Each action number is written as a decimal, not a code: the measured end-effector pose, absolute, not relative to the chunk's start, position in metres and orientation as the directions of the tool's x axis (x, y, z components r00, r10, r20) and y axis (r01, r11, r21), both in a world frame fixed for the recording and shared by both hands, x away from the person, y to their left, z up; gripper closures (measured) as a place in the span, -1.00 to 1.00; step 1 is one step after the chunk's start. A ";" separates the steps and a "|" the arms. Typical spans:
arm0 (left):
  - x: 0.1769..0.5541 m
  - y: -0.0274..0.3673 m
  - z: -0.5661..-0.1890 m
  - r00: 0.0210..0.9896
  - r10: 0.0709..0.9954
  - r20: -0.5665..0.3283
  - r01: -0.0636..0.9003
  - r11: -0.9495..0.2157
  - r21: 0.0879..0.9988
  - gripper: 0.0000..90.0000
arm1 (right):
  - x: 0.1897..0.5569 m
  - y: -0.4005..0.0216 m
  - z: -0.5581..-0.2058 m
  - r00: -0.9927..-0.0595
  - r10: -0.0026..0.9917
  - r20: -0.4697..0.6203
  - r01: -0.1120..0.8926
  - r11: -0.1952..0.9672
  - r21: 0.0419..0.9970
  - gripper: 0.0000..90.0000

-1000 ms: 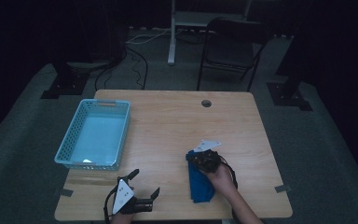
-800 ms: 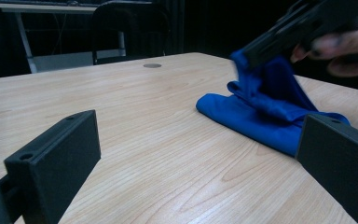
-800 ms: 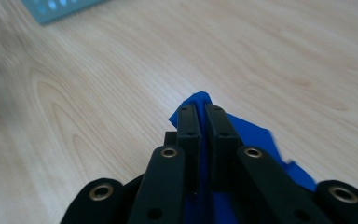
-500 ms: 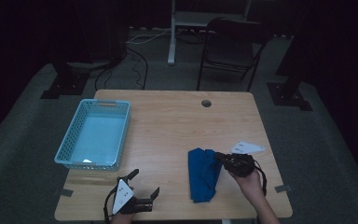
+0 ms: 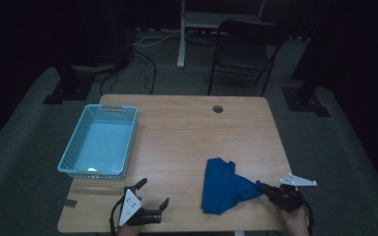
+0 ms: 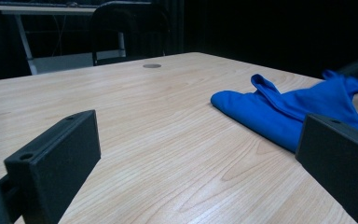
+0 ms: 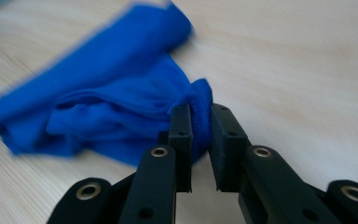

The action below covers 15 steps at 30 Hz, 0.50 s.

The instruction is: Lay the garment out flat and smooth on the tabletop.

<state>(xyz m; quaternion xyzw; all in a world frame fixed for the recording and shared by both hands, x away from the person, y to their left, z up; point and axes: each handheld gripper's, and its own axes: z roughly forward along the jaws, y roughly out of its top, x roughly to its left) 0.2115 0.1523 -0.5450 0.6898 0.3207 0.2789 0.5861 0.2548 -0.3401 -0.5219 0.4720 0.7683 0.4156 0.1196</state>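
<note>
High view: a blue cloth (image 5: pixel 225 185) is seen near the bench's (image 5: pixel 187 128) front right edge, one corner pinched by the right gripper (image 5: pixel 265 189), whose jaws have just been opening slightly. The left gripper (image 5: pixel 152 192) is held released at the front edge, a blue basket (image 5: pixel 70 160) at the left edge, bare wood between.

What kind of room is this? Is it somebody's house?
Probably not a house; more likely a dark recording studio or lab. A lone wooden table sits on grey carpet, with stand bases, loose cables and a folding chair behind it.
</note>
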 end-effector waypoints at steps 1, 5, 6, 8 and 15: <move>0.212 0.152 -0.545 0.638 0.770 0.005 0.120 -0.106 0.987 -1.00 | 0.251 -0.346 -0.527 -0.510 0.835 0.207 0.638 0.205 0.743 0.77; 0.214 0.151 -0.544 0.649 0.761 0.009 0.135 -0.127 0.983 -1.00 | 0.239 -0.364 -0.537 -0.459 0.874 0.162 0.656 0.211 0.725 0.78; 0.214 0.150 -0.544 0.654 0.756 0.010 0.138 -0.132 0.982 -1.00 | 0.236 -0.368 -0.538 -0.450 0.880 0.153 0.658 0.211 0.723 0.78; 0.217 0.149 -0.543 0.677 0.735 -0.009 0.169 -0.144 0.975 -1.00 | 0.230 -0.377 -0.539 -0.425 0.893 0.148 0.660 0.193 0.726 0.77; 0.223 0.133 -0.538 0.748 0.651 -0.132 0.315 -0.173 0.933 -1.00 | 0.229 -0.385 -0.536 -0.411 0.896 0.169 0.624 0.141 0.768 0.14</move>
